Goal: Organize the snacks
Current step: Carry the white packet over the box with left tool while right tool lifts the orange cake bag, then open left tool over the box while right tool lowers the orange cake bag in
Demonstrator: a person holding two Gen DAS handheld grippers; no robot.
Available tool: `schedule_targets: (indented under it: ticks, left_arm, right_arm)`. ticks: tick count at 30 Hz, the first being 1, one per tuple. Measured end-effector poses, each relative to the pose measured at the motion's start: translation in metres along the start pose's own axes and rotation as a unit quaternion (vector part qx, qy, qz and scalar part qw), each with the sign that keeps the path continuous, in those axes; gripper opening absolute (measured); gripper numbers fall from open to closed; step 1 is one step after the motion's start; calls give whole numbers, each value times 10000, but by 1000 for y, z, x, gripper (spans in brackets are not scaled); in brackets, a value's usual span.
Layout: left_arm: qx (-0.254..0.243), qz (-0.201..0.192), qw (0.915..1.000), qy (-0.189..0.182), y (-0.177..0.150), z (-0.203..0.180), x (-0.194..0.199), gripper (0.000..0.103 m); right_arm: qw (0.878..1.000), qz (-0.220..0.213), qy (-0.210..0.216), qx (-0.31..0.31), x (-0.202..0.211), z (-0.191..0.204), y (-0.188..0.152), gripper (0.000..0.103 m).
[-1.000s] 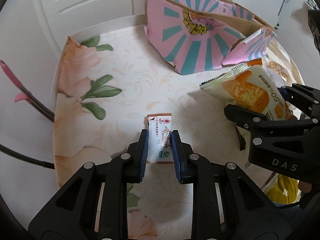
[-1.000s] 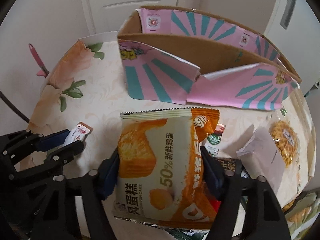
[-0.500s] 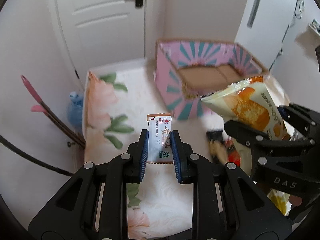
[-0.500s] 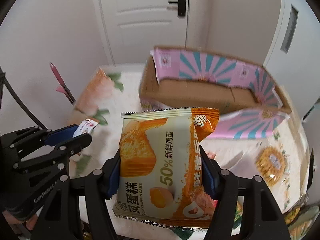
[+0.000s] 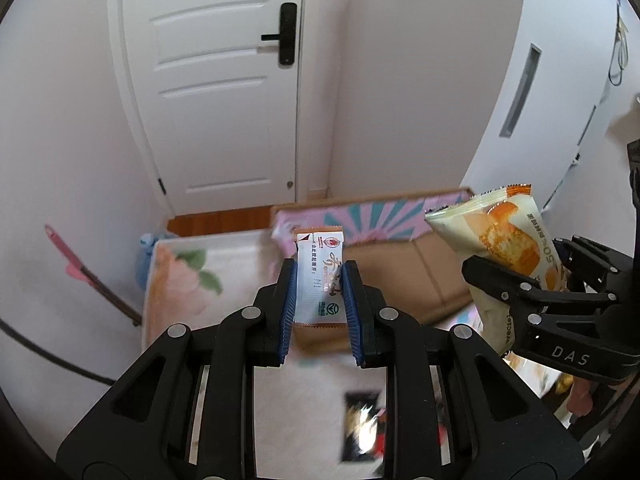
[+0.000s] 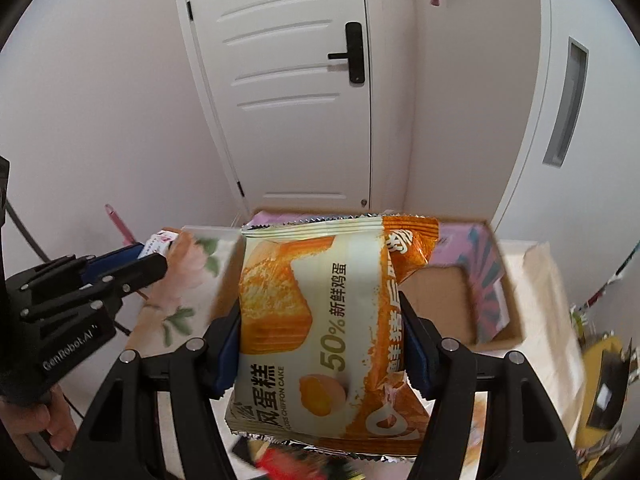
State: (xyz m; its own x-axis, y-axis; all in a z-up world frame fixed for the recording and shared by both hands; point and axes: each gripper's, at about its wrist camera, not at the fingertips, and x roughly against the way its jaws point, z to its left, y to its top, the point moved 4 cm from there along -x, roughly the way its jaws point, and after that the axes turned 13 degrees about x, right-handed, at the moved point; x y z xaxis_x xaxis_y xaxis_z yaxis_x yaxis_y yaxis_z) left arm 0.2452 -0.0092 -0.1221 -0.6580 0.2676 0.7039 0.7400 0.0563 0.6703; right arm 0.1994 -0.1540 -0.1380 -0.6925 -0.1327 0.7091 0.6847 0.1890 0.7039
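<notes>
My left gripper [image 5: 319, 280] is shut on a small white and brown biscuit packet [image 5: 319, 276], held high above the table. My right gripper [image 6: 322, 320] is shut on a large orange and cream chiffon cake bag [image 6: 320, 320], also raised. The open pink and teal cardboard box [image 5: 384, 232] stands just beyond both packets; it also shows in the right wrist view [image 6: 472, 280]. The right gripper with its cake bag [image 5: 504, 252] appears at the right of the left wrist view. The left gripper [image 6: 156, 256] shows at the left of the right wrist view.
The table has a floral cloth [image 5: 180, 280]. Several loose snack packs lie below, blurred [image 5: 360, 424]. A white door [image 6: 296, 80] and walls stand behind the table. A pink-handled tool [image 5: 80, 272] leans at the left.
Both grippers have lifted and tilted up with their packets. The box now sits lower in view, right behind the held packets.
</notes>
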Motion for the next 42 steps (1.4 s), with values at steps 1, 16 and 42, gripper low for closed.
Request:
schedule_targets:
  ticks: [1, 16, 42]
  left_arm:
    - [21, 0, 10000, 13, 3, -7, -6, 20]
    - [257, 560, 9978, 248, 22, -70, -113, 20]
    - [-121, 1545, 9857, 658, -31, -31, -179, 102]
  right_arm:
    - [10000, 25, 24, 17, -3, -12, 2, 62]
    - [9978, 560, 326, 114, -76, -113, 2, 62]
    - [9886, 1293, 517, -581, -128, -128, -16, 62]
